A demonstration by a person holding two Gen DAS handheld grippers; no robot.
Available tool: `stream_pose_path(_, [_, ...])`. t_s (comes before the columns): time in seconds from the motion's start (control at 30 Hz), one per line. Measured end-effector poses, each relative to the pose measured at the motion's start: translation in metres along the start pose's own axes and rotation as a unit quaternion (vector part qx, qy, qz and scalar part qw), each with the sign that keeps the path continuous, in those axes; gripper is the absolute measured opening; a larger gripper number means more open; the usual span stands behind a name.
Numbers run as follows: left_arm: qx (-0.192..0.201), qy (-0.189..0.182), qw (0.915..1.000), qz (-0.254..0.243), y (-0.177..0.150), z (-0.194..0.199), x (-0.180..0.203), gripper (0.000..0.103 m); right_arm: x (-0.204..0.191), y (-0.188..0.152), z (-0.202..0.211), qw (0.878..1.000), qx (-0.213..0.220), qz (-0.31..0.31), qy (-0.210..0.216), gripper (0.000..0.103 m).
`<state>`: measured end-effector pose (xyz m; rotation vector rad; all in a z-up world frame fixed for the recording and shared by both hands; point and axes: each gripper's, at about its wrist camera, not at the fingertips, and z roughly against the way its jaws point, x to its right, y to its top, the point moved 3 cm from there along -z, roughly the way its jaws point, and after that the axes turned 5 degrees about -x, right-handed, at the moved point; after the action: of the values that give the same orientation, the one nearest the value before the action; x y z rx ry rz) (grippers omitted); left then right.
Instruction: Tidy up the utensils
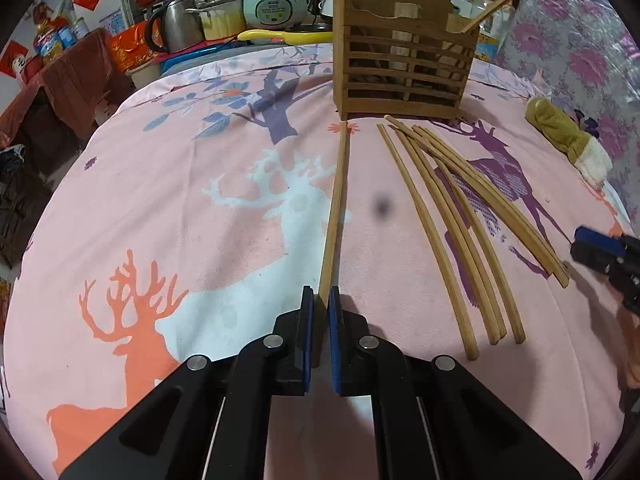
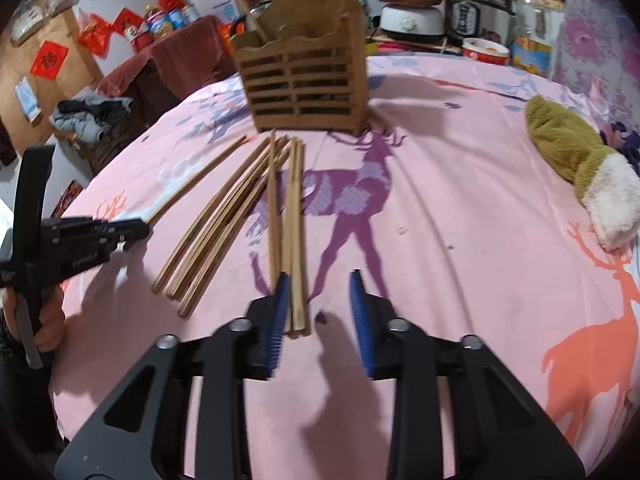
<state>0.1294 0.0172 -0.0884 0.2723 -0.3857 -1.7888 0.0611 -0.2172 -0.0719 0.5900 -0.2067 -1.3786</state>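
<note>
Left wrist: left gripper (image 1: 321, 300) angled downward, clamped on one chopstick (image 1: 336, 208); right gripper (image 2: 320, 292) part-open.

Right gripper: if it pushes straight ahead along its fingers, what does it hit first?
Probably the pair of chopsticks lying between the right gripper jaws; beyond them the wooden holder. Depth is hard to judge.

A pink cloth (image 1: 200, 240) printed with deer and tree shapes in orange, white and purple covers the table, and a floral purple fabric (image 1: 580, 60) rises along its far right. Beyond the far edge stand a white rice cooker (image 1: 276, 2), a steel kettle (image 1: 176, 24) and a pressure cooker (image 2: 476, 10). To the far left, a dark red cloth (image 2: 168, 60) drapes low furniture, with red paper decorations (image 2: 48, 58) on the wall.
</note>
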Motion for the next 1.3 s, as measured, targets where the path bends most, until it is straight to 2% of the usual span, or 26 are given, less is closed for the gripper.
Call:
stream_pose_path(0.07, [0.001, 0.007, 1.0000, -0.006, 0.000, -0.001, -0.002, 0.008, -0.003, -0.002, -0.002, 1.000, -0.005, 0.006, 0.004, 0.016])
stream_pose_path(0.13, [0.001, 0.011, 0.9999, -0.009, 0.000, 0.000, -0.002, 0.008, -0.004, -0.003, -0.003, 1.000, -0.009, 0.010, 0.004, 0.014])
stream_pose_path(0.3, [0.001, 0.010, 0.9999, -0.007, 0.000, -0.001, 0.000, 0.009, -0.001, -0.005, -0.010, 1.000, -0.027, 0.006, -0.001, 0.014])
stream_pose_path(0.5, [0.001, 0.014, 0.9999, -0.008, 0.001, -0.001, 0.001, 0.011, -0.015, -0.010, -0.018, 0.998, -0.042, 0.039, -0.009, 0.014])
stream_pose_path(0.73, [0.002, 0.022, 0.9997, -0.010, -0.001, -0.001, 0.002, 0.019, -0.022, -0.014, -0.018, 0.997, -0.038, 0.061, -0.025, 0.017])
stream_pose_path(0.83, [0.004, 0.026, 0.9995, -0.016, -0.003, 0.000, 0.004, 0.019, -0.021, -0.014, -0.017, 0.997, -0.036, 0.059, -0.026, 0.013])
stream_pose_path(0.9, [0.005, 0.025, 0.9995, -0.019, -0.006, 0.001, 0.006, 0.019, -0.019, -0.014, -0.017, 0.998, -0.035, 0.052, -0.024, 0.008])
stream_pose_path(1.13, [0.004, -0.008, 0.9998, -0.015, -0.017, 0.008, 0.004, 0.019, -0.017, -0.012, -0.018, 0.998, -0.039, 0.050, -0.019, 0.009])
stream_pose_path(1.23, [0.005, -0.006, 0.9998, -0.018, -0.017, 0.008, 0.006, 0.018, -0.017, -0.012, -0.018, 0.998, -0.038, 0.047, -0.017, 0.009])
stream_pose_path(1.27, [0.006, -0.009, 0.9997, -0.020, -0.018, 0.009, 0.007, 0.008, -0.017, -0.012, -0.018, 0.998, -0.038, 0.047, -0.017, 0.008])
stream_pose_path(1.3, [0.006, -0.016, 0.9996, -0.023, -0.018, 0.009, 0.009, 0.006, -0.017, -0.012, -0.018, 0.998, -0.038, 0.046, -0.017, 0.008])
